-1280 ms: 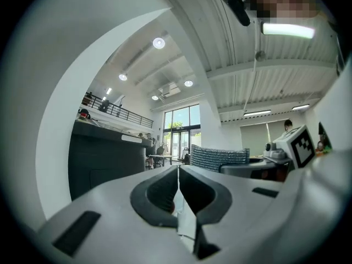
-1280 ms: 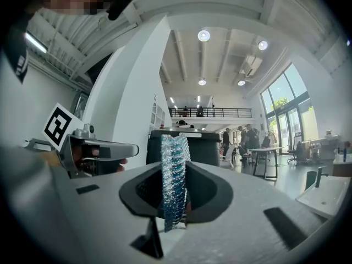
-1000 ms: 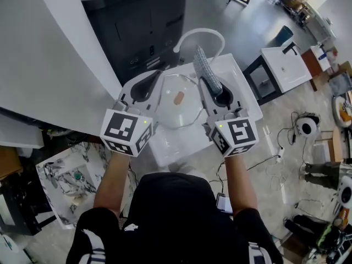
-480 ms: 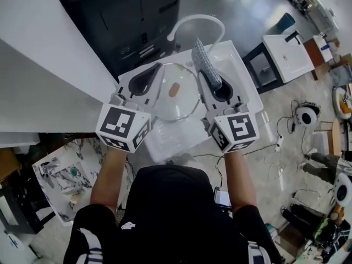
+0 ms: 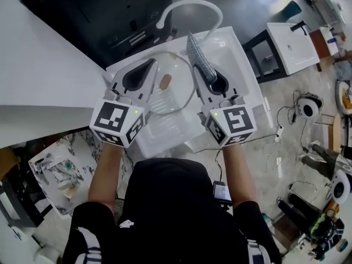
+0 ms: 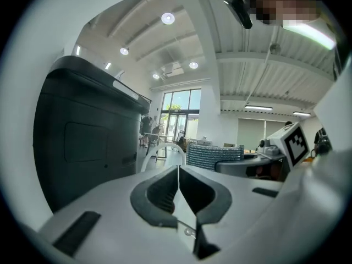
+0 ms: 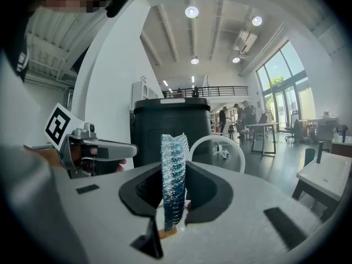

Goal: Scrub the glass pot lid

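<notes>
Open lab hall: freestanding sinks [image 5: 287, 47], polished grey floor [image 5: 286, 169], mezzanine railing [image 7: 204, 91], tall windows [image 7: 286, 89].

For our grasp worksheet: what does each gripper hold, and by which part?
The left gripper clamps the glass pot lid by its rim; the right gripper clamps the scrubbing pad by one end.

Head view: camera above the person, facing steeply down past both arms onto the sink [image 5: 236, 54] at upper centre, at mid distance.

Left gripper view: camera on the left gripper [image 6: 177, 168], facing near-level along it, with the jaws very close at lower centre.

Right gripper view: same mounting on the right gripper [image 7: 175, 172].

All three views share the faucet [image 5: 190, 3] and the dark cabinet [image 5: 110, 10]. Each gripper view catches the other gripper at its frame edge.
</notes>
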Motion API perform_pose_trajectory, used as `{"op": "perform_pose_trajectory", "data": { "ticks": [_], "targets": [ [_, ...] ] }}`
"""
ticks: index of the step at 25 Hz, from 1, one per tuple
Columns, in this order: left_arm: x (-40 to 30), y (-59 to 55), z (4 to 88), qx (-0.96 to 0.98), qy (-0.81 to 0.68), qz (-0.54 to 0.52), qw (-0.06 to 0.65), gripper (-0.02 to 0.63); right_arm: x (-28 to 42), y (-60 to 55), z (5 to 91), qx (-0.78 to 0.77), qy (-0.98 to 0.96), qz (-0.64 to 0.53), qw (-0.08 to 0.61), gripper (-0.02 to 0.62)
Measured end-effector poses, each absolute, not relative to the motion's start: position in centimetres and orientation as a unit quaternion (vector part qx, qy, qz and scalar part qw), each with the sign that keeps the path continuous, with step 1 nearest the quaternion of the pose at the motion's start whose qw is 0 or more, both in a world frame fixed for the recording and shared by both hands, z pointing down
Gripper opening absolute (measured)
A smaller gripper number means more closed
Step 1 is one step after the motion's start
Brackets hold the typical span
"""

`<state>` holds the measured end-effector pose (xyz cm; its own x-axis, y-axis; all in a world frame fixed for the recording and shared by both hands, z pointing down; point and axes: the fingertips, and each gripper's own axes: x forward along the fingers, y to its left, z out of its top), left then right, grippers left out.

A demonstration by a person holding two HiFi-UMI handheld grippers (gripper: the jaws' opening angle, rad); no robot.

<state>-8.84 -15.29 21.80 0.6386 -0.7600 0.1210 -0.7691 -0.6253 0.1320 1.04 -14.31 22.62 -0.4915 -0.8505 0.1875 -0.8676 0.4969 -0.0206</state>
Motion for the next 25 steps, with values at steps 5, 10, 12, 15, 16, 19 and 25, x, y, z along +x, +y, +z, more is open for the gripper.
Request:
{"op": "perform_pose_trajectory", "data": {
  "ticks": [5,10,12,15,16,19,25],
  "targets": [
    [-7.6,-16.0,24.9,0.899,-0.422,0.056,0.104,0.008,2.4,-15.5,25.7,0.487,-0.864,0.085,0.094,0.075],
    [-6.5,-16.1,29.4,0.896,-0.411,0.095,0.137,0.008,3.5,-16.3,28.9,0.480,-0.863,0.112,0.110,0.075],
    [-6.2,-16.1,31.1,0.894,-0.408,0.109,0.149,0.008,3.6,-16.4,30.3,0.474,-0.864,0.122,0.120,0.075],
    [-5.5,-16.2,32.7,0.892,-0.402,0.120,0.166,0.008,3.7,-16.7,32.0,0.467,-0.864,0.133,0.131,0.075],
    [-5.3,-16.2,33.2,0.892,-0.400,0.124,0.169,0.008,3.8,-16.7,32.5,0.465,-0.865,0.138,0.133,0.075],
    [-5.0,-16.3,34.9,0.890,-0.395,0.139,0.180,0.009,3.9,-16.7,34.0,0.458,-0.865,0.150,0.141,0.075],
    [-4.9,-16.4,38.9,0.878,-0.399,0.164,0.208,0.011,4.2,-16.5,37.3,0.451,-0.861,0.176,0.156,0.075]
  ]
}}
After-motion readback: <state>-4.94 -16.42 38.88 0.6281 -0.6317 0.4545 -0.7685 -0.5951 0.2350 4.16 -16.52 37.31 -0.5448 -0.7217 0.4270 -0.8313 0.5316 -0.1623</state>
